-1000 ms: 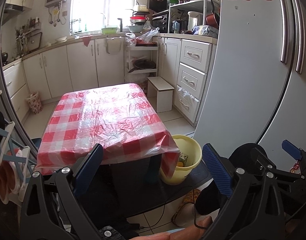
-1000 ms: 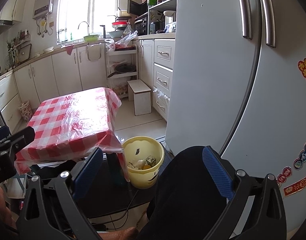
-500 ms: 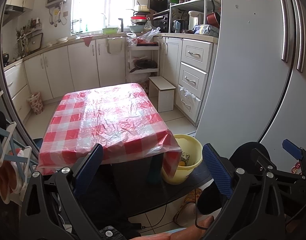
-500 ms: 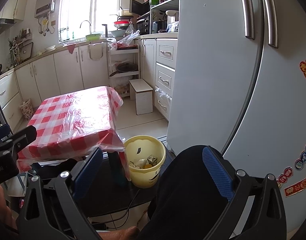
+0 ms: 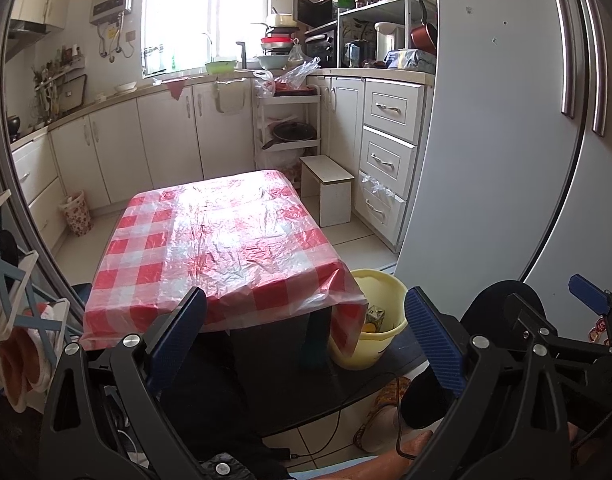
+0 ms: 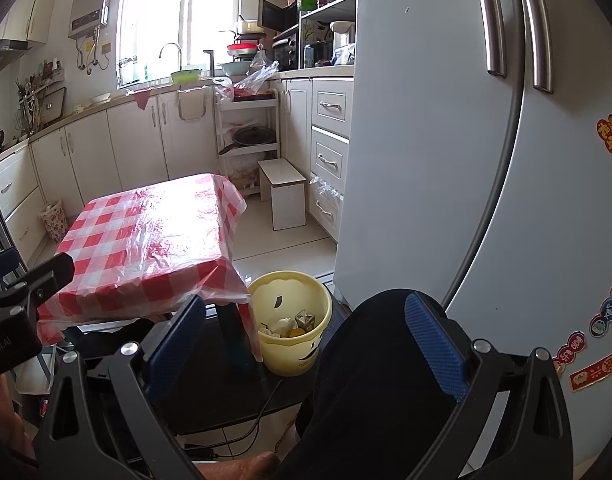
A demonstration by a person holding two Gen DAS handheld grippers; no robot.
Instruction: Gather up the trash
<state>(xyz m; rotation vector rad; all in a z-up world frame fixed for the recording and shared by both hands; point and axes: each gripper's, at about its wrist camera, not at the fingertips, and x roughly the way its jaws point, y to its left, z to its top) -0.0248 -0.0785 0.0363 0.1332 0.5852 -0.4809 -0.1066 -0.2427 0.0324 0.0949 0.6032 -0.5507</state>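
Item 1, left gripper (image 5: 306, 324): I hold it low at 6 o'clock of its own view, fingers spread wide, nothing between them.

Item 2, right gripper (image 6: 306, 326): same posture, fingers wide apart and empty, with my dark-clothed knee (image 6: 369, 380) filling the gap at 5 o'clock.

Item 3, yellow bucket (image 6: 292, 356): on the floor just beside the table's near right corner, at 12 o'clock just beyond the right gripper's fingertips. Inside I count a small carton (image 6: 305, 319), a pale crumpled scrap and something orange. In the left view the hanging cloth hides part of its rim.

Item 4, table (image 5: 210, 236) under a red-checked plastic cloth: its top shows no loose items in either view.

Status, my judgement: collecting looks finished or nearly so. The trash I can see sits in the bucket, and I spot nothing loose on the table or visible floor tiles. Areas under the table are dark and I cannot tell.

Clearances: fridge (image 6: 425, 160) stands close at 2 o'clock, near the bucket. The cloth's drooping corner overhangs the bucket's left side. A black cable (image 6: 262, 408) trails across the floor at 6 o'clock. Open floor lies at 12 o'clock between the table and the white stool (image 6: 286, 196).
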